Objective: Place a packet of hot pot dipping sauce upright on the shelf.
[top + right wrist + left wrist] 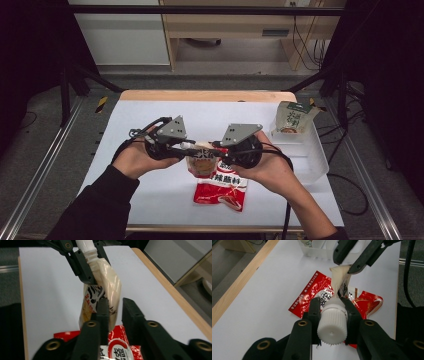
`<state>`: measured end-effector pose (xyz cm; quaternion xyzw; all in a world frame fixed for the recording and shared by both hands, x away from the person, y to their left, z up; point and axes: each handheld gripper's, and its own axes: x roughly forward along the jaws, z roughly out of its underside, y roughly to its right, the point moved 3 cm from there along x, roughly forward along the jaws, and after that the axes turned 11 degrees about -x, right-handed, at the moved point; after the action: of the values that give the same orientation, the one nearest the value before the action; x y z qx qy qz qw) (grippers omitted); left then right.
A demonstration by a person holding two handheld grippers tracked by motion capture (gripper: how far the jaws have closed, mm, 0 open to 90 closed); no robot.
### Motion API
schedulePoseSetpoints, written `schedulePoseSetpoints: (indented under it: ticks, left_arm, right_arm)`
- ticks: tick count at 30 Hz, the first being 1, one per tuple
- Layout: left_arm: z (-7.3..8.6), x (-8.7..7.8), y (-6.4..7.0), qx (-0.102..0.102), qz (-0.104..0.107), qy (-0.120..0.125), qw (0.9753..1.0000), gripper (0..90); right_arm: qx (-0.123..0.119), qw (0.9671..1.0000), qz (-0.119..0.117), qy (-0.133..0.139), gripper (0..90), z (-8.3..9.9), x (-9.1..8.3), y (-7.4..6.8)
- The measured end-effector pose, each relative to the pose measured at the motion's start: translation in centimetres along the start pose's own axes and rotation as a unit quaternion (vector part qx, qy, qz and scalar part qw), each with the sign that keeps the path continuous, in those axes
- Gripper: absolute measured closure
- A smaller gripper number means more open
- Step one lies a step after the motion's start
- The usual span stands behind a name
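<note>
Left gripper view, nearest: left gripper (332,315) has its fingers (315,308) closed on the white ribbed cap (332,323) of a spouted pouch (339,280). Cap sits squarely between the two pads, one on each flank, its flat end facing the camera. Beyond the cap the pouch body runs away from the lens, pale and creased.

Farther along the same view: right gripper (348,261) meets the pouch at its far end. One finger tip touches the pouch's edge; the other stands clear beside it.

Right gripper view: pouch (100,297) hangs from the left fingers (82,267) above, cap (85,246) up. Its lower part lies against the right gripper's left finger (102,312) and partly in the gap. The right finger stands apart from the pouch, daylight between. Fingers read as parted, not clamped on the pouch.

High view: both hands meet over the middle of the worktop (150,115). Left gripper (190,145) and right gripper (216,150) point at each other, pouch (202,162) slung between them, held up off the surface.

Under the pouch: a red sachet (221,190) flat on the worktop, near the front edge.

Farther back, right: a clear bin (310,155) on the worktop, with a pale packet (292,117) standing upright at its far end. Well apart from both grippers.
</note>
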<state>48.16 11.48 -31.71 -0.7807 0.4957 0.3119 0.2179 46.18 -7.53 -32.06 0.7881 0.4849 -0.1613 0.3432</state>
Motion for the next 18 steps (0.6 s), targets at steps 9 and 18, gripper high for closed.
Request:
schedulePoseSetpoints:
  ticks: [9,18]
  left_arm:
    - [0.0,0.1,0.2,0.009,-0.002,-0.001,1.0,73.0]
    - [0.2,0.1,0.3,0.016,-0.001,-0.005,0.9999,73.0]
  right_arm:
    - [-0.077,0.9957,-0.002,-0.053,37.5,-0.9,0.2,0.9]
    - [-0.078,0.9912,-0.054,-0.093,17.5,-1.3,1.4,0.9]
